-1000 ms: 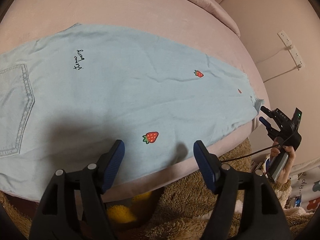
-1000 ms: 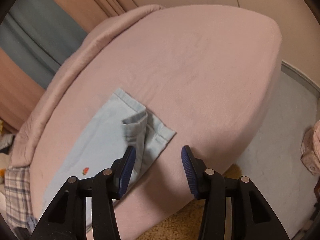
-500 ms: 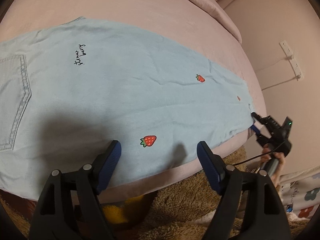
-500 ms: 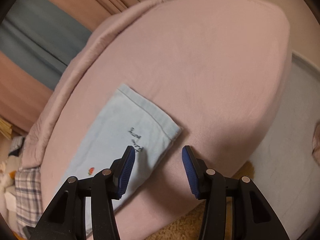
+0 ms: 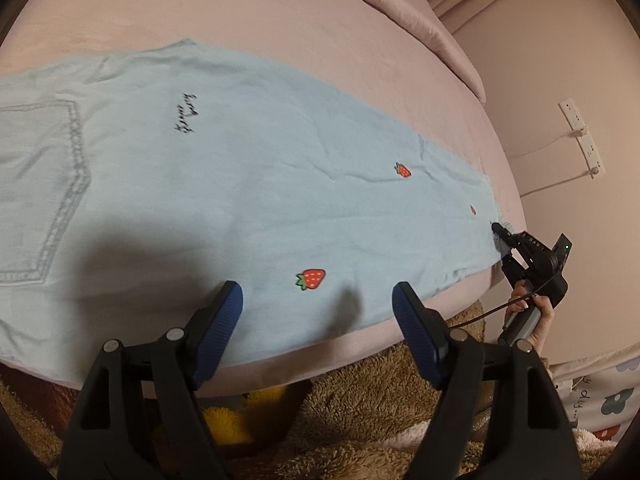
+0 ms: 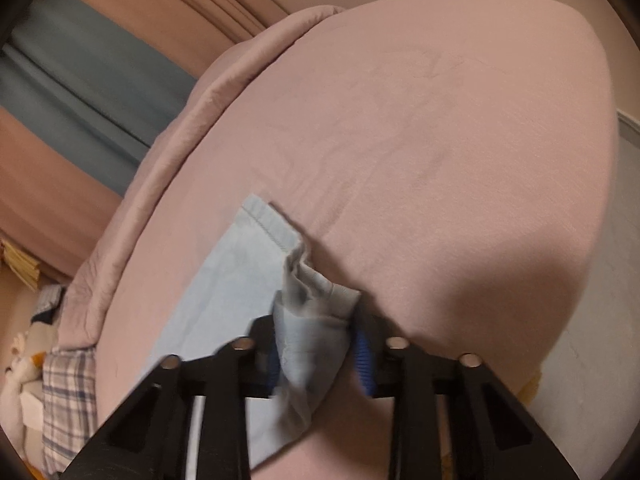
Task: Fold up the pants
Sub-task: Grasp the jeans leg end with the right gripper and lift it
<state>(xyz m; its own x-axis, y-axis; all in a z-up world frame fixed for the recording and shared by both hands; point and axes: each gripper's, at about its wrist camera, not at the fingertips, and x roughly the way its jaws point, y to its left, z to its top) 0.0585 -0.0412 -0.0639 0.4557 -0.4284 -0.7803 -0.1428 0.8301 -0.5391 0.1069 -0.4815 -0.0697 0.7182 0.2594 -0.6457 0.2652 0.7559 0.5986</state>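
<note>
Light blue pants point(image 5: 248, 184) with strawberry prints lie flat along a pink bed point(image 5: 280, 20), back pocket at the left, leg hem at the right. My left gripper point(image 5: 316, 292) hovers open over the pants' near edge, a strawberry print between its fingers, nothing gripped. At the hem end, a hand holds my right gripper point(image 5: 500, 236). In the right wrist view my right gripper's point(image 6: 316, 344) jaws are closing on the hem corner point(image 6: 316, 300), which is bunched up between the blue pads.
A brown fluffy rug point(image 5: 380, 420) and something yellow point(image 5: 228, 416) lie below the bed's near edge. Wall sockets with a cable point(image 5: 580, 132) are at the right. A plaid cloth point(image 6: 68, 392) hangs at the bed's far left, with curtains point(image 6: 80, 80) behind.
My right gripper moved onto the hem corner and its jaws came together on it, lifting and bunching the cloth. The left gripper stayed open in nearly the same place.
</note>
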